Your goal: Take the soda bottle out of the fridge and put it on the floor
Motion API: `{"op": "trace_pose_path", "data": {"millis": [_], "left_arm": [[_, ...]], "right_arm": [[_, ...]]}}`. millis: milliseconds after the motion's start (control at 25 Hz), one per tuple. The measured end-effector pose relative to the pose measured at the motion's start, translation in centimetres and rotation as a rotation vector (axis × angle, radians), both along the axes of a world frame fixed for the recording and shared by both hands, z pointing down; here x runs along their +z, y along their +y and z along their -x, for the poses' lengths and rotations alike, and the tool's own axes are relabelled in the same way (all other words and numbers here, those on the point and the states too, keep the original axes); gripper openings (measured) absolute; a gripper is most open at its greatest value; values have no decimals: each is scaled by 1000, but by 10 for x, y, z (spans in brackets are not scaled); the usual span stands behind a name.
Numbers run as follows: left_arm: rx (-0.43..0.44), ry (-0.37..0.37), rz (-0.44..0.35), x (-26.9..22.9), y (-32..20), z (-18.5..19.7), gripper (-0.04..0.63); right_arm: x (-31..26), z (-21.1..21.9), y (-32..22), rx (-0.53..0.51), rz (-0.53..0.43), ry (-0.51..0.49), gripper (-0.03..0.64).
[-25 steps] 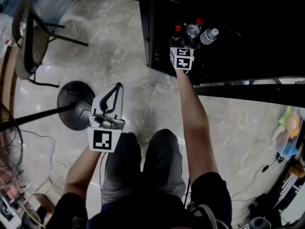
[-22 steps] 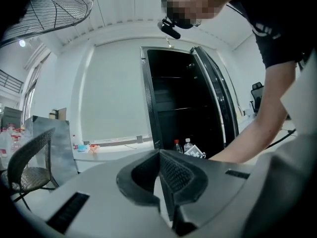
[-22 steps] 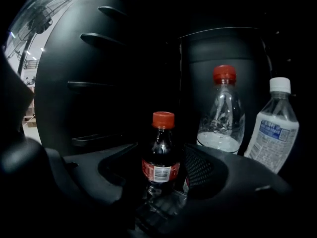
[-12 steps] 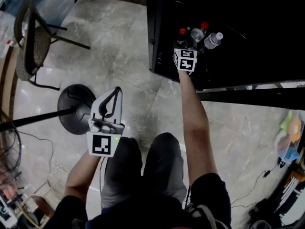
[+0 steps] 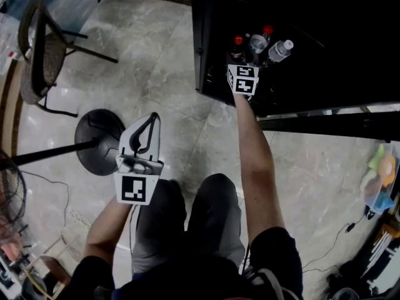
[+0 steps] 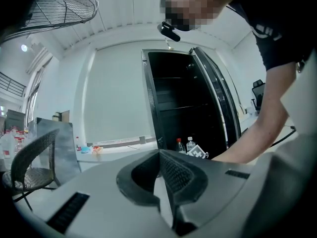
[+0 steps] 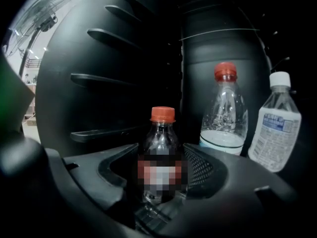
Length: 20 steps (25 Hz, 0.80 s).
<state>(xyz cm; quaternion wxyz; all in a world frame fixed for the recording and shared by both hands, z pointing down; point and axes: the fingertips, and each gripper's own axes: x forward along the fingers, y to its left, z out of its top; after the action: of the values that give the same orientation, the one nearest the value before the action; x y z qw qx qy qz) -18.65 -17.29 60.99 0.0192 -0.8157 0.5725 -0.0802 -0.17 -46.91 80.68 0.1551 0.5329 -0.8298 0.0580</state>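
Grasping step: the right tongs [image 5: 240,60], reaching into the fridge [image 5: 300,74] at 1 o'clock, appear to pinch the upright soda bottle [image 7: 162,133], while the left tongs [image 5: 152,119] hang pressed together at 8 o'clock; next, lift it clear of the neighbouring clear bottles [image 7: 227,118] toward the floor [image 5: 162,74].

dark soda bottle [image 7: 161,133], red cap, upright inside black fridge [image 5: 325,74]
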Motion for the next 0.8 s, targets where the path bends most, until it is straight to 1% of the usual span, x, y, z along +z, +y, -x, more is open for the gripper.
{"op": "trace_pose_path", "data": {"millis": [200, 320, 480, 600, 800], "left_arm": [[12, -9, -7, 4, -5, -4, 23], [25, -8, 2, 12, -8, -12, 23], [48, 4, 13, 22, -11, -27, 23], [73, 7, 23, 31, -13, -38, 23], [117, 4, 41, 49, -18, -49, 23]], "right_arm": [[-11, 0, 10, -25, -22, 17, 278], [-16, -3, 21, -40, -31, 18, 279], [-18, -8, 41, -72, -35, 30, 284], [-20, -13, 57, -82, -34, 10, 284], [-19, -14, 95, -135, -41, -1, 285]]}}
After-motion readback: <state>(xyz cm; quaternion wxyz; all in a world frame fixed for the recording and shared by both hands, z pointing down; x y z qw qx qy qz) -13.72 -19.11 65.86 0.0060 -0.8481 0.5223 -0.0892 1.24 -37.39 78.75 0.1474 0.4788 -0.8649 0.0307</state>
